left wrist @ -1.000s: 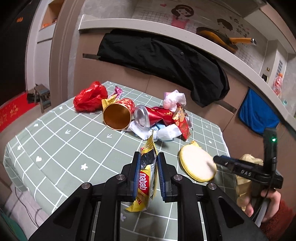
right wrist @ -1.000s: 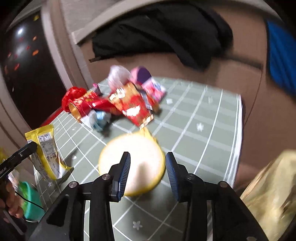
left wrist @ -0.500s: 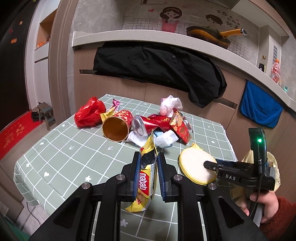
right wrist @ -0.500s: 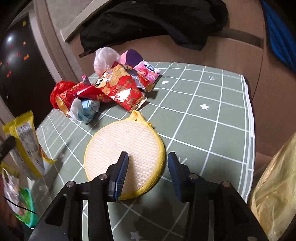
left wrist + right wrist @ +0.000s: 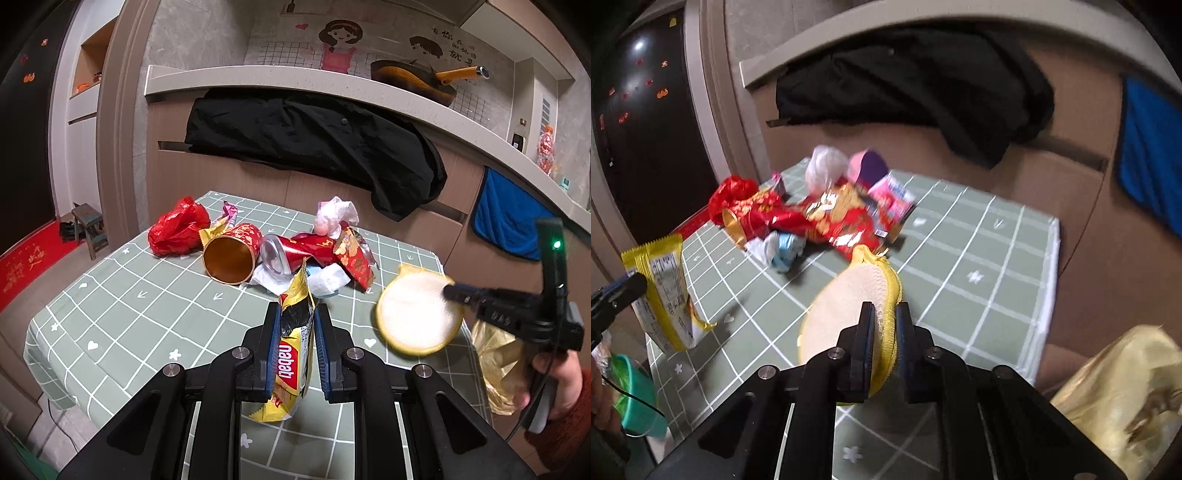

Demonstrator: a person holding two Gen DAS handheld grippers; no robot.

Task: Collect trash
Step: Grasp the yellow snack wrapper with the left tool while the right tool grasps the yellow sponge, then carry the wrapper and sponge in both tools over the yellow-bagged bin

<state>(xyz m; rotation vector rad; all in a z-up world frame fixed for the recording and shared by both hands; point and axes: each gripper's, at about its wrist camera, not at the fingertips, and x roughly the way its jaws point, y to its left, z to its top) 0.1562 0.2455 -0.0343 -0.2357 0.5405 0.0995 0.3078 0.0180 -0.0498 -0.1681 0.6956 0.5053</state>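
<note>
The round yellow-rimmed scouring pad (image 5: 860,306) is pinched by its edge between the fingers of the right gripper (image 5: 885,345), whose jaws have just been closing onto it, and it is seen tilted up off the green checked worktop (image 5: 979,258). The yellow Nabati wafer wrapper (image 5: 291,354) is clamped upright in the narrow fingers of the left gripper (image 5: 295,352), clear of the cloth. The remaining trash lies heaped toward the far side of the worktop: a red plastic bag (image 5: 177,232), a gold-lined paper cup (image 5: 231,254) on its side, a crushed red can (image 5: 291,249) and crumpled tissue (image 5: 334,216). For the step in hand, the pad is best carried level and without haste toward the yellowish trash bag (image 5: 1123,391) hanging just beyond the worktop's edge, since an edge grip on a floppy disc is judged likely to slip if swung. Release is best withheld until the pad is fully over the bag's mouth.
</note>
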